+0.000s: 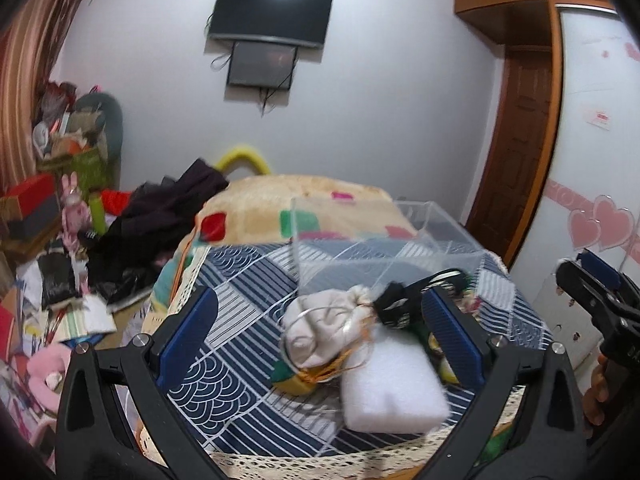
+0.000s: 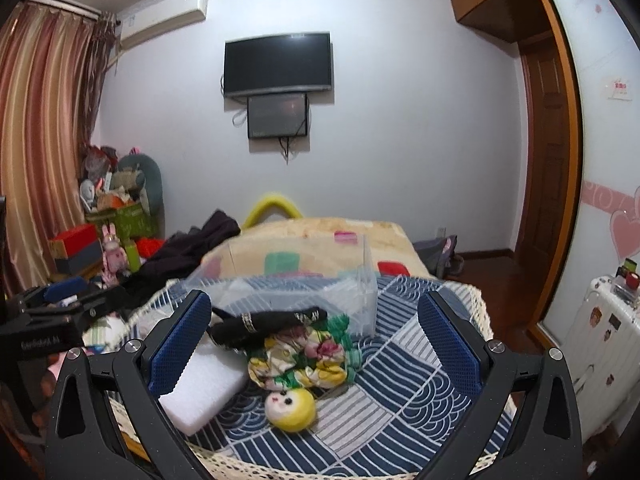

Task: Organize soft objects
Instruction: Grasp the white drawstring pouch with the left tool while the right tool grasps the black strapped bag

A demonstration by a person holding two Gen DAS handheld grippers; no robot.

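The left gripper (image 1: pixel 320 344) hangs wide apart and empty above the bed's near edge; the right gripper (image 2: pixel 316 348) likewise. Nearest the left lies the white foam block (image 1: pixel 394 384), long axis slanting away leftward, then the cloth pouch (image 1: pixel 324 328), then the clear box (image 1: pixel 384 240) beyond.

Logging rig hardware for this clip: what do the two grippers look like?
Both match. The left gripper and right gripper have black, angular plastic frames with triangular cut-outs and silver screw heads at the joints. Their fingers carry blue, ribbed pads. The right view shows faint lettering on the left gripper's body, unreadable. A bare hand shows at the right gripper; no cables or sleeves visible.
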